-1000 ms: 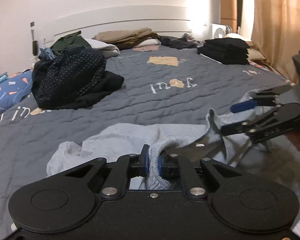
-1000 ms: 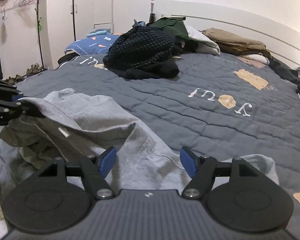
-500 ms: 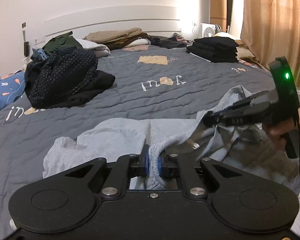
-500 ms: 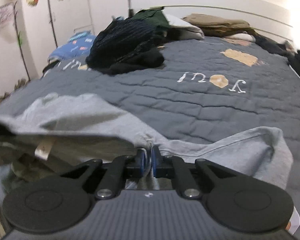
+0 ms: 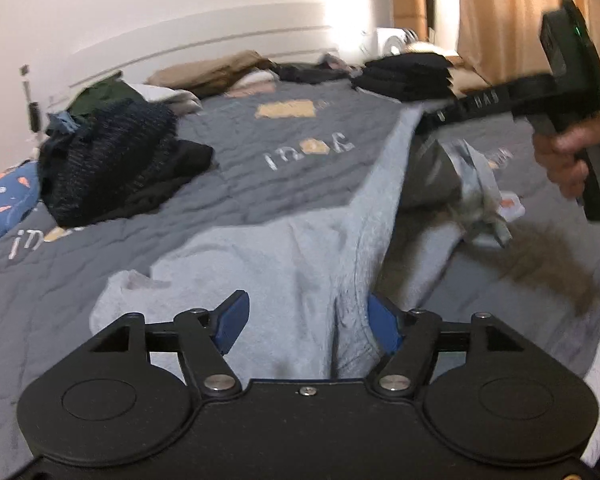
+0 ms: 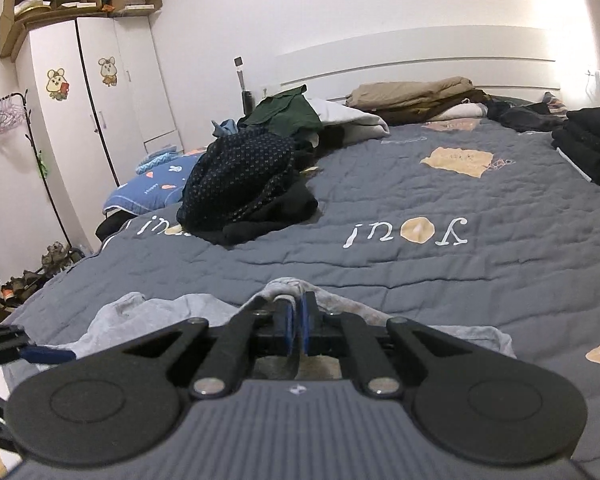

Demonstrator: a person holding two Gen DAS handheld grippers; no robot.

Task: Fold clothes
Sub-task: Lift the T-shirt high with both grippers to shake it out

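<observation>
- Left claw (image 5: 304, 322): jaws opening, blue pads wide apart.
- Between those pads: a ridge of the grey top (image 5: 300, 256), close by the right pad, not pinched.
- Right claw (image 6: 295, 322): shut tight on a small bunch of the grey top (image 6: 284, 286), cloth poking up just past the blue pads.
- In the left view: right claw (image 5: 424, 126) up high on the right, held in a hand (image 5: 568, 156), pulling one edge of the grey top up off the bed (image 5: 260, 184).
- Grey top: near edge of the bed, part flat on the grey quilt, part lifted like a tent toward the right claw.
- Hanging under the lifted edge: a loose flap, blurry, hard to make out.
- Farther back on the bed: a dark heap of clothes (image 6: 244, 184) on the left side.
- At the head of the bed: tan folded clothes (image 6: 412, 94).
- On the right side: a neat stack of black clothes (image 6: 592, 140).
- Beside the bed on the left: a white wardrobe (image 6: 96, 80) with mouse stickers.
</observation>
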